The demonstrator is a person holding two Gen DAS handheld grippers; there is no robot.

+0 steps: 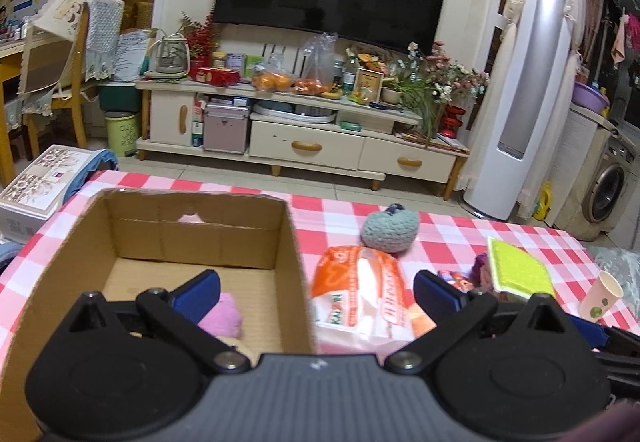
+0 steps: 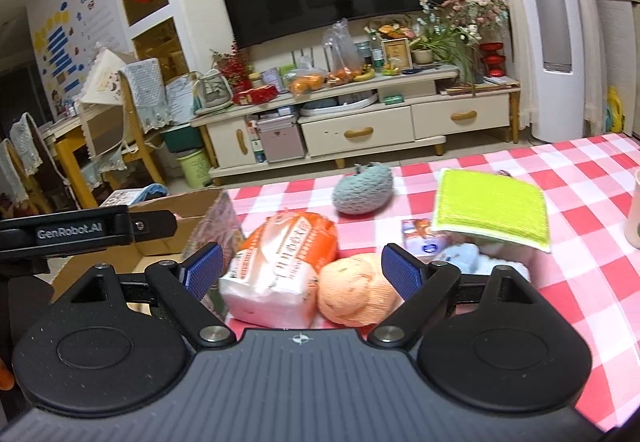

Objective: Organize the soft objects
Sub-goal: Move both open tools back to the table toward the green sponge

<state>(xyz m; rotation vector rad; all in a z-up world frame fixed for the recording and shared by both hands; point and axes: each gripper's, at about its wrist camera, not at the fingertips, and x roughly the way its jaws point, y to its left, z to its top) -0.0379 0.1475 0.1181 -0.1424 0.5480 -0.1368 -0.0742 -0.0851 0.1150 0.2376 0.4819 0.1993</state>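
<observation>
Judging from both wrist views, the coming move turns on which gripper sits nearer the loose items. The left gripper is spread wide w/ nothing clamped, straddling the right wall of the cardboard box; a pink soft item is seen lying inside, just past its left pad. The right gripper is also held apart, empty. The orange plush lies just ahead, betw. the right pads, toward the right one, touching the tissue pack, whose long axis runs away from the jaws. Grey knit ball & green sponge lie further off. Right hand is judged nearer; plush probably next
</observation>
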